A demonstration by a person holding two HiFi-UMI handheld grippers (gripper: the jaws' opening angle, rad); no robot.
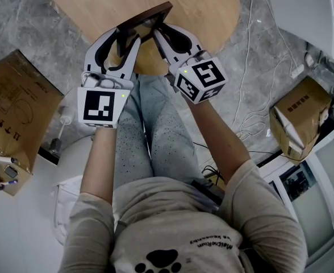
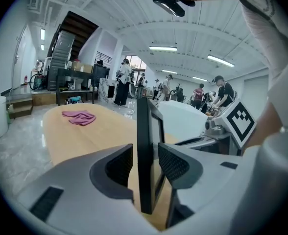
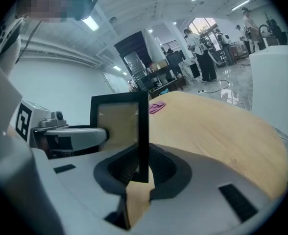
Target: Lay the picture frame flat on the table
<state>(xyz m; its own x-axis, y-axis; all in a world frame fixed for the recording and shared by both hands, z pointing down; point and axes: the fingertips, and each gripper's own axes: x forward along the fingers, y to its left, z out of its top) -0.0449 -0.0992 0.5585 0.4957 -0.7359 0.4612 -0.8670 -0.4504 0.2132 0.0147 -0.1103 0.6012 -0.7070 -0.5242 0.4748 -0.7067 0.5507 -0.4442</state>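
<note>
We wore a beige short-sleeved shirt (image 1: 172,220) with a black paw print (image 1: 160,260), and grey speckled trousers (image 1: 155,135).

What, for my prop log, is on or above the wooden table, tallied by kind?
picture frame: 1
pink cloth: 1
grippers, the left gripper and the right gripper: 2
Total: 4
</note>
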